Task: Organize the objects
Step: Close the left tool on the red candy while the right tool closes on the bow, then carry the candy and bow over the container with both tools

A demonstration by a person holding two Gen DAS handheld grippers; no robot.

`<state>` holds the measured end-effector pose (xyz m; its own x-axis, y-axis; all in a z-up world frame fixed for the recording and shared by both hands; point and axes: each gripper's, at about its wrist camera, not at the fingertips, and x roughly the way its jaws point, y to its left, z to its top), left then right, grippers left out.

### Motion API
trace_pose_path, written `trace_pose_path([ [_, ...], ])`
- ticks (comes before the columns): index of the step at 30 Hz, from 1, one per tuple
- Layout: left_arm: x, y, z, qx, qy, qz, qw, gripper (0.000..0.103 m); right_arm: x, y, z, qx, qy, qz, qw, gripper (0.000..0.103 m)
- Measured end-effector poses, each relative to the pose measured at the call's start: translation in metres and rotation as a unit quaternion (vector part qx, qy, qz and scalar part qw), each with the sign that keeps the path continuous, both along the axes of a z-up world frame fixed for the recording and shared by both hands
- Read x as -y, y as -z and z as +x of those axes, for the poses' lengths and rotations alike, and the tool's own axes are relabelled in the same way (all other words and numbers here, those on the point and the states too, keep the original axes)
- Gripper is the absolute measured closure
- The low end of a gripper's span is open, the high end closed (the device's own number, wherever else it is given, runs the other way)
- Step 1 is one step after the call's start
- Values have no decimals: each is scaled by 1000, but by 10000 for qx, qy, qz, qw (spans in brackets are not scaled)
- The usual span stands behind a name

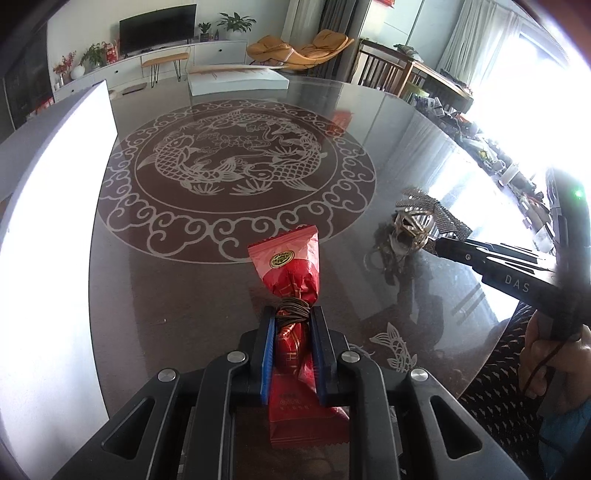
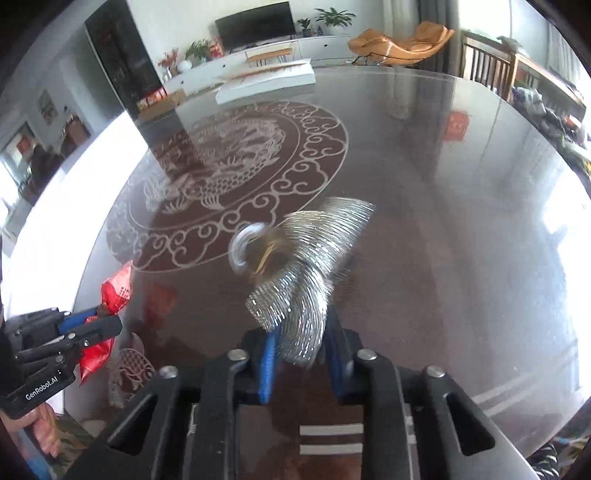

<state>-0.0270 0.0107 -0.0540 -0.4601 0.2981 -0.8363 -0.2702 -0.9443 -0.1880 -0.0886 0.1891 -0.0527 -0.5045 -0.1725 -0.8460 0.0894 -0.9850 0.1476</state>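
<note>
Holding a red candy packet (image 1: 295,273) between the blue pads (image 1: 267,354) of our left gripper (image 1: 293,325), we have it clamped at its waist, just below a coil of thin brown cord (image 1: 293,309) wound round the wrapper. The packet's crimped top fans out beyond the fingertips and its lower end trails back between the arms of the tongs. It hangs above the glass table (image 1: 424,122), on our side of the round fish medallion (image 1: 236,173) etched into the tabletop, close to that medallion's scrolled border.

To the right of the medallion, our right gripper (image 2: 301,343) is clenched on a silver mesh ornament (image 2: 306,258), a bundle of glittering, ribbon-like loops with a shiny ring and a gold-coloured piece at its centre. The ornament is blurred in the right wrist view; in the left wrist view it sits above its own dark reflection on the glass, so it looks lifted clear of the surface, though we cannot be sure. A hand (image 1: 554,350) grips the handle of that tool at the table's near edge.

Beyond the medallion, at the far rim of the table, lies a flat white box (image 1: 236,79). A white board (image 1: 62,173) stands along the table's left side. Behind the table we see a television (image 1: 158,27) on a long white cabinet and an orange lounge chair (image 1: 299,48).
</note>
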Motion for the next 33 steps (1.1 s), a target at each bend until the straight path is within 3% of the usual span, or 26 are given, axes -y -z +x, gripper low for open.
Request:
trace_pose_path([
  [7, 8, -1, 2, 39, -12, 172, 9998, 86, -4, -5, 15, 1, -89, 273, 9996, 83],
  [9, 10, 0, 4, 48, 4, 198, 9998, 86, -5, -6, 19, 37, -48, 349, 9994, 64],
  [10, 10, -1, 5, 48, 8, 208, 9998, 86, -6, -5, 20, 42, -48, 372, 9993, 35],
  [11, 8, -1, 8, 48, 23, 210, 9998, 86, -7, -5, 21, -23, -69, 389, 9992, 12],
  [12, 6, -1, 9, 53, 45, 213, 9997, 86, -4, -6, 20, -126, -110, 455, 9988, 10],
  [18, 2, -10, 13, 15, 172, 281, 9995, 86, 25, 4, -18, -196, -887, 1345, 9867, 10],
  [19, 2, -12, 14, 0, 180, 299, 9994, 86, 26, 10, -25, -39, -1101, 1320, 9851, 26],
  [20, 4, -15, 16, -20, 182, 317, 9993, 86, 25, 15, -29, 133, -1223, 1132, 9859, 55],
  [23, 10, -27, 20, -58, 145, 457, 9988, 86, 13, 7, -30, 177, -955, 863, 9915, 56],
  [26, 24, -52, 25, -160, 129, 722, 9972, 86, 12, -24, -20, 30, -755, 214, 9969, 55],
  [28, 45, -77, 32, -359, 31, 815, 9960, 86, 31, -60, -12, -233, -959, -217, 9949, 55],
  [33, 132, -118, 45, -735, -850, 456, 9926, 86, 133, -142, -1, -691, -2102, -920, 9709, 55],
])
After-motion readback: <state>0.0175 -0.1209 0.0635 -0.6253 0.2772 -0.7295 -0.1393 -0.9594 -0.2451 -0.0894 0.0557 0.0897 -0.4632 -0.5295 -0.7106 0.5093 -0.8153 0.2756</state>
